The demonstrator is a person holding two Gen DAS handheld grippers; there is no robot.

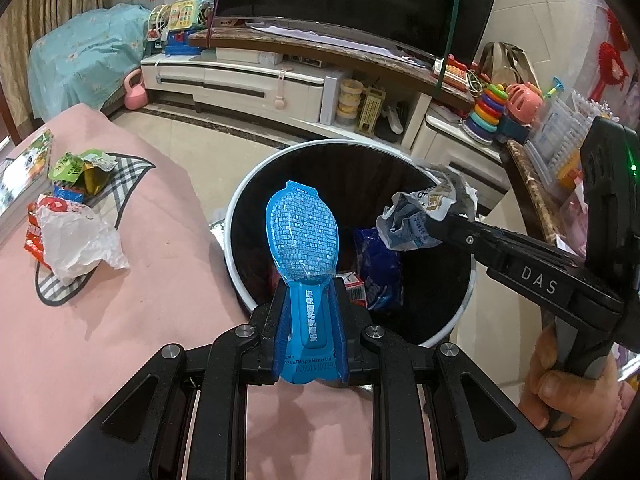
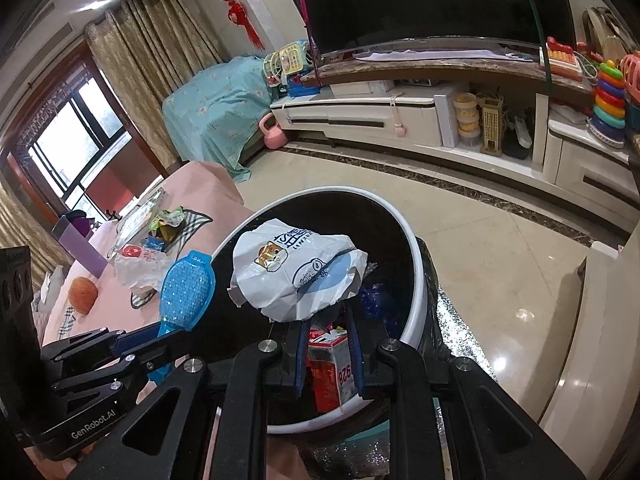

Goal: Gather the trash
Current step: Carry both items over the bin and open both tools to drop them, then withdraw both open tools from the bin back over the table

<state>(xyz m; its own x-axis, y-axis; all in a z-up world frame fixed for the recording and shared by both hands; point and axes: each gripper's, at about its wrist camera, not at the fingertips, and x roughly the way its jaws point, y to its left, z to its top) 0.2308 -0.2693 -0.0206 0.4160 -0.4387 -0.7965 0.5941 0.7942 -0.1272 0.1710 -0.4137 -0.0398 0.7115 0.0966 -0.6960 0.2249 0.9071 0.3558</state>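
My left gripper (image 1: 306,292) is shut on the handle end of a blue spoon-shaped plastic package (image 1: 302,232), whose wide end hangs over the near-left part of the trash bin (image 1: 240,200), a round bin with a white rim and black liner. My right gripper (image 2: 328,316) is shut on a crumpled white wrapper (image 2: 296,276) with a cat picture, held above the bin (image 2: 412,280). The left wrist view shows the right gripper (image 1: 434,224) and that wrapper (image 1: 408,220) over the bin's right side. The right wrist view shows the left gripper (image 2: 160,336) with the blue package (image 2: 188,292). A dark blue packet (image 1: 378,272) and a red box (image 2: 332,364) lie inside.
Left of the bin is a pink-covered table (image 1: 140,320) with a white plastic wrapper (image 1: 76,240), a green wrapper (image 1: 80,168), books (image 1: 24,172) and an orange fruit (image 2: 82,294). Beyond the tiled floor are a TV cabinet (image 1: 240,80) and a pink kettlebell (image 1: 134,90). Toys (image 1: 486,114) crowd the right.
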